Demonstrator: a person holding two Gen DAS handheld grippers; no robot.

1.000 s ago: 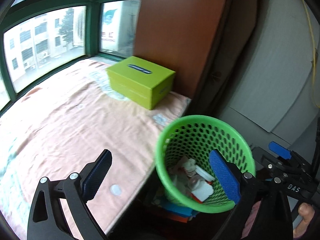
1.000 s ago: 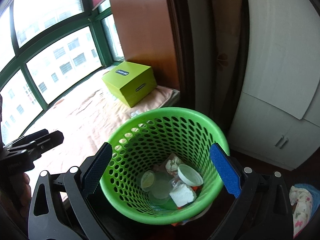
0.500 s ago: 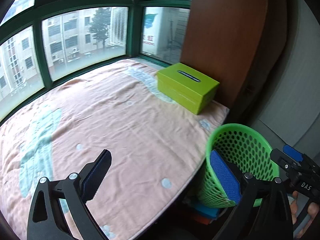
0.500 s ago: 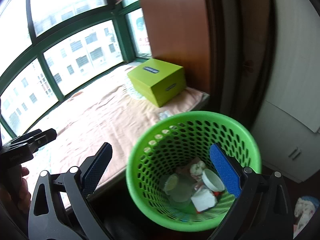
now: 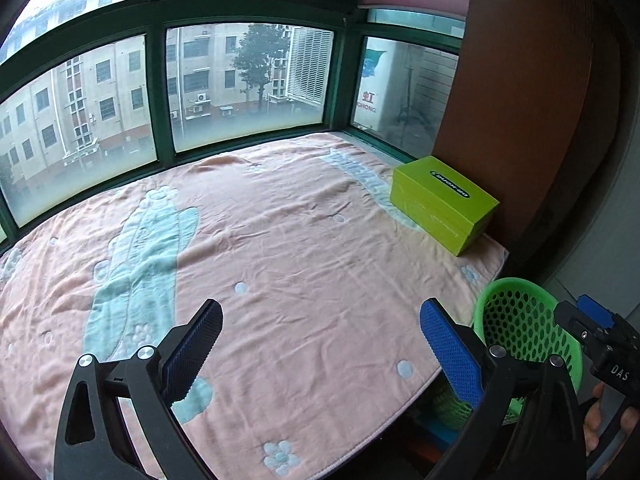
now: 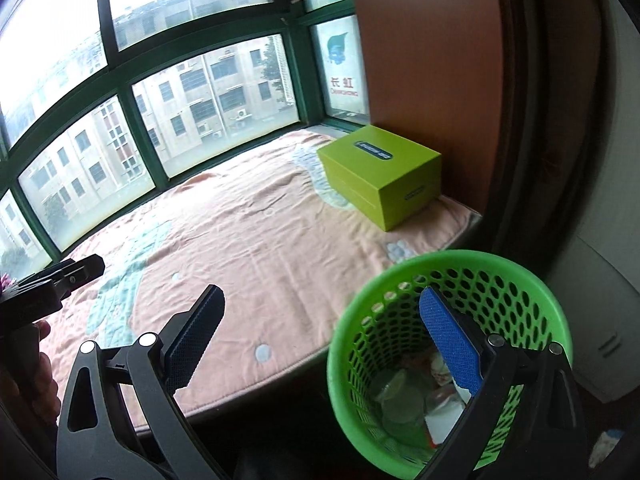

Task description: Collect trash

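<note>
A green perforated wastebasket stands on the floor just off the bed's corner; it appears at the right edge of the left wrist view as the basket. Inside lie clear plastic lids and crumpled white scraps. My right gripper is open and empty, its right finger over the basket's mouth. My left gripper is open and empty above the pink blanket. No loose trash shows on the blanket.
A lime-green box sits on the blanket's far right corner beside a brown wooden panel. Green-framed windows curve round the back. White cabinet doors stand right of the basket. A hand holds the left gripper.
Both views have swung left, away from the basket and toward the bed. The basket slid to the right in each view, and the left gripper now faces the blanket instead of the basket.
</note>
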